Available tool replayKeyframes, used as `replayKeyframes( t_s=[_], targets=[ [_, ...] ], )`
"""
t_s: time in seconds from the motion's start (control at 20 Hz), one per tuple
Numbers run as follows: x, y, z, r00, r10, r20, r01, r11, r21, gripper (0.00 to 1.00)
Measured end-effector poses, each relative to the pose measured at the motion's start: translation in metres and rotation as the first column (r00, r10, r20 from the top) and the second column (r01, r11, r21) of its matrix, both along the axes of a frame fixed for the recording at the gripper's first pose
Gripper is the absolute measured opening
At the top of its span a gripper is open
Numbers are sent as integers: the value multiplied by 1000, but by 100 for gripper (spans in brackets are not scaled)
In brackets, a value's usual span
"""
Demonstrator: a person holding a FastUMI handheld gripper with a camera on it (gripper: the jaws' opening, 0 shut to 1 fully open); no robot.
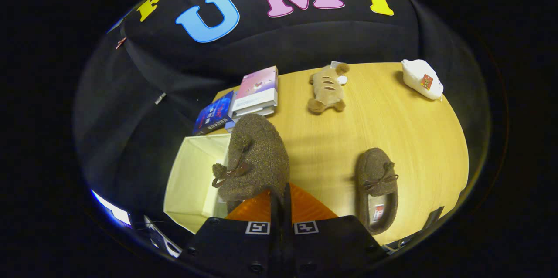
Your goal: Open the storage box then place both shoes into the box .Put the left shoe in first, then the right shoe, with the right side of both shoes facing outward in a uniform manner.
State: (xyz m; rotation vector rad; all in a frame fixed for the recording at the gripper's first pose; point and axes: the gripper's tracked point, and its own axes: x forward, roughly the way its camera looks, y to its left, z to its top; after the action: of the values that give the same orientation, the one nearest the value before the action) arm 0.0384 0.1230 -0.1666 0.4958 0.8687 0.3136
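My gripper [281, 201] is shut on the heel rim of a fuzzy brown slipper [255, 158], which hangs in the air, toe pointing away, its bow and pom-pom turned to the left. It hovers over the right edge of the open cream storage box [192, 177], which stands on the wooden table [392, 125] to the left of my fingers. The second brown slipper [377, 186] lies flat on the table to the right of my fingers, opening up, toe pointing away.
Beyond the box lie a stack of books [257, 93] and a blue book [213, 116]. A plush toy [327, 88] lies at the table's far middle, a white pouch [422, 78] at the far right. The black cloth wall rises behind.
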Motion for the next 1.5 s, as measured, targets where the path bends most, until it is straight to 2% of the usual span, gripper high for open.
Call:
replayKeyframes(
  t_s=[0.25,0.5,0.95,1.15,1.35,1.5],
  targets=[
    [6,58,47,1000,5,-11,-4,995,104,5],
    [6,125,46,995,18,-93,-4,989,149,5],
    [-10,206,-21,968,26,-250,1,994,108,6],
    [-16,225,-59,945,20,-327,7,996,83,5],
    [-27,239,-76,920,51,-389,-6,993,116,6],
    [-27,244,-74,920,80,-384,-28,990,140,15]
  ],
)
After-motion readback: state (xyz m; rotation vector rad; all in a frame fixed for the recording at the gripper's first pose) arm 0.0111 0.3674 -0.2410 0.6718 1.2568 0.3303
